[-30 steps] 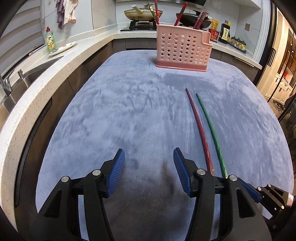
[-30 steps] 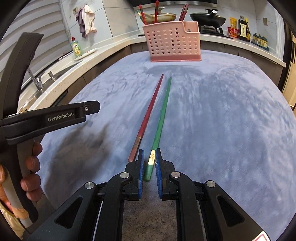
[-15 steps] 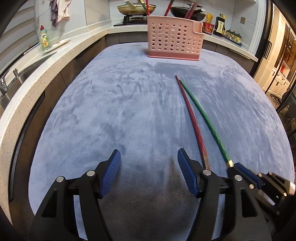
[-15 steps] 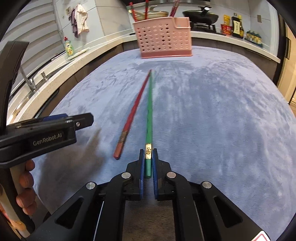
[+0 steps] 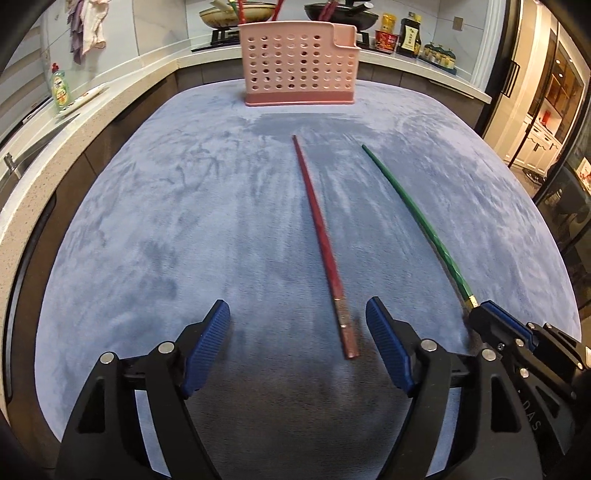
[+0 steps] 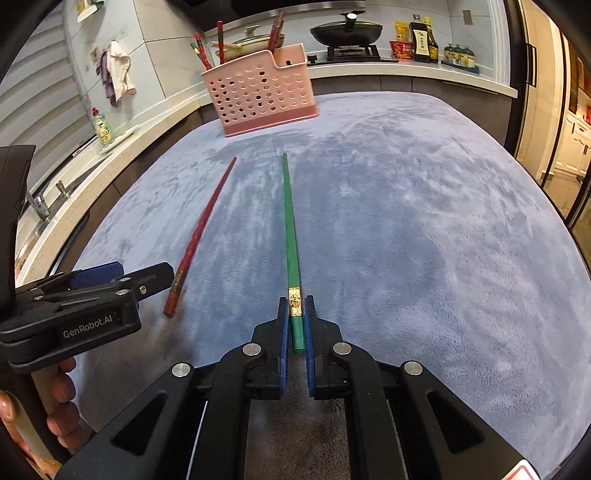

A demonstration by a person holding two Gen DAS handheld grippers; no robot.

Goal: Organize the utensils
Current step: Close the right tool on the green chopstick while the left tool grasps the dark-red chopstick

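Note:
A red chopstick lies on the blue-grey cloth; its near end sits between the fingers of my open left gripper, closer to the right finger, untouched. It also shows in the right wrist view. My right gripper is shut on the near end of a green chopstick, held above the cloth and pointing at the pink perforated utensil basket. The green chopstick and basket show in the left wrist view too. Several chopsticks stand in the basket.
The cloth-covered table is bordered by a pale countertop on the left with a sink and green soap bottle. A stove with a black pan and sauce bottles lies behind the basket.
My right gripper lifted the green chopstick and moved it rightward away from the red one. My left gripper shifted right, so the red chopstick's end now lies between its fingers.

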